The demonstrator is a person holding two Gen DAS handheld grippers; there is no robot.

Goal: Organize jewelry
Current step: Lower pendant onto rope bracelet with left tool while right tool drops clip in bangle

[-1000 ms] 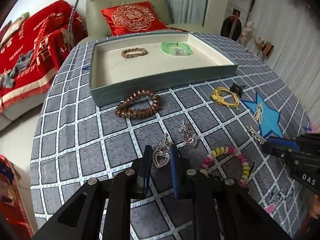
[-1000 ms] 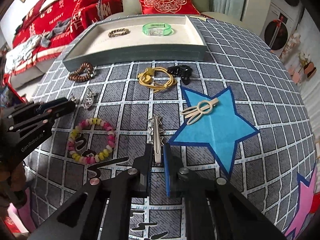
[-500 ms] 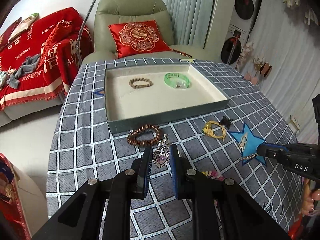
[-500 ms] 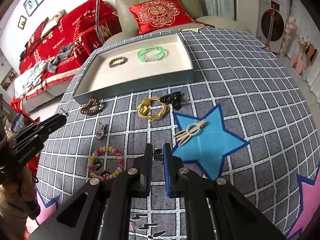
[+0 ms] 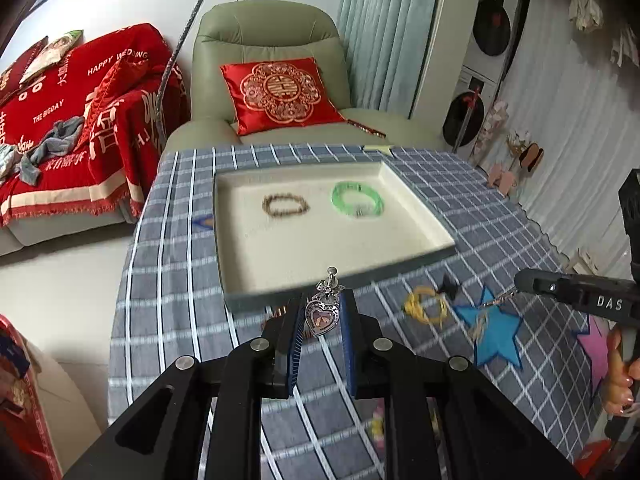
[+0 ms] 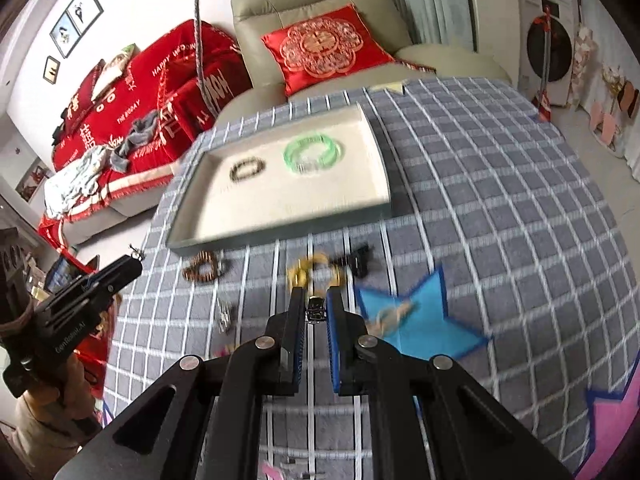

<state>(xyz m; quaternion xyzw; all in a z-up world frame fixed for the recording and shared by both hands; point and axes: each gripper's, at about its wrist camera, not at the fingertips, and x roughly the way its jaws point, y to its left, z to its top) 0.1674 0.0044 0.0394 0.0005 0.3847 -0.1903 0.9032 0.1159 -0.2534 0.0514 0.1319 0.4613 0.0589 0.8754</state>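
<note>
My left gripper (image 5: 323, 318) is shut on a silver heart earring (image 5: 322, 316) and holds it high above the table, in front of the cream tray (image 5: 416, 204). My right gripper (image 6: 316, 312) is shut on a silver hair clip (image 6: 315, 312), also lifted above the table. The tray (image 6: 380, 164) holds a brown bead bracelet (image 5: 285, 205) and a green bangle (image 5: 357, 200). On the cloth lie a brown coil bracelet (image 6: 204, 267), a yellow cord bracelet (image 6: 314, 270), a black clip (image 6: 358, 260), a second earring (image 6: 224, 314) and a beige hair clip (image 6: 394, 314).
A grey checked cloth (image 6: 500, 200) with a blue star patch (image 6: 420, 320) covers the table. A green armchair with a red cushion (image 5: 280, 94) stands behind the table, and a red-covered sofa (image 5: 60, 120) is at the left. The left gripper shows at the left of the right wrist view (image 6: 120, 274).
Both grippers have risen well above the table with their pieces and moved toward the tray. The table items look smaller and farther below.
</note>
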